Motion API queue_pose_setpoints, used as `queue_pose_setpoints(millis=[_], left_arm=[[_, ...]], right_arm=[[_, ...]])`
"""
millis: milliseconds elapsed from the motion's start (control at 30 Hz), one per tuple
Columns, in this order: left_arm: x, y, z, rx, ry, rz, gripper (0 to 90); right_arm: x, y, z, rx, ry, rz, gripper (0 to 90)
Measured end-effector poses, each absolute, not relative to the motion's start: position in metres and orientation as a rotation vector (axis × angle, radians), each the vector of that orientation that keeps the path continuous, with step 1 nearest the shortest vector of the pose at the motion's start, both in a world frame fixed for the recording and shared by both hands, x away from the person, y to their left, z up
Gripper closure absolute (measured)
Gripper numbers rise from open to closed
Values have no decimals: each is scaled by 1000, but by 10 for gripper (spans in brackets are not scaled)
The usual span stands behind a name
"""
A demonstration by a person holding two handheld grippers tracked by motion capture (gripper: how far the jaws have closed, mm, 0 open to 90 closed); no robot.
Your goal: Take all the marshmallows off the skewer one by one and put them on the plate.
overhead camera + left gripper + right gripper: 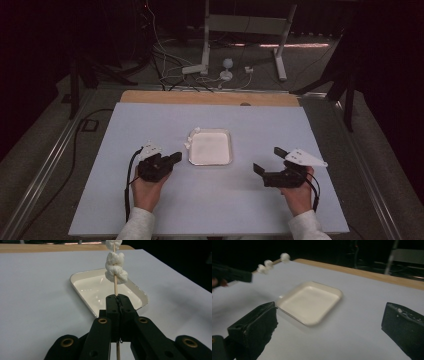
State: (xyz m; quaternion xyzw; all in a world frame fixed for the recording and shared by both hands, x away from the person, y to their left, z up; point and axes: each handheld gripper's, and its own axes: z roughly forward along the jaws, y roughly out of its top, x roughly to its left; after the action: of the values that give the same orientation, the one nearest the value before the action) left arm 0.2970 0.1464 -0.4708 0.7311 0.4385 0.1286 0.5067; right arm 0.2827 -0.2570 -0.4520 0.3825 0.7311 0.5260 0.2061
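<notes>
Left gripper [117, 298] pinching skewer [115, 285] over tray [82, 293] left edge, apparently for unloading; right gripper [329, 322] spread, ready.

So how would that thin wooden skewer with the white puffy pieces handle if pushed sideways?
The thin wooden skewer probably flexes or snaps easily, being slender. The white puffy pieces look light and soft, likely crushable. Clamped low in the left gripper, it may pivot.
</notes>
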Motion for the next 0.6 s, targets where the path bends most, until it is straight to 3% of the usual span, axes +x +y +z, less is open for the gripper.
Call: queue_pose_setpoints(millis=[433,600], left_arm=[[291,139,-471,1767,987,298,894],[290,137,-471,1756,956,273,894]], right_arm=[[334,-179,-424,1057,2208,1603,0],[356,-156,-422,1154,2274,1639,93]])
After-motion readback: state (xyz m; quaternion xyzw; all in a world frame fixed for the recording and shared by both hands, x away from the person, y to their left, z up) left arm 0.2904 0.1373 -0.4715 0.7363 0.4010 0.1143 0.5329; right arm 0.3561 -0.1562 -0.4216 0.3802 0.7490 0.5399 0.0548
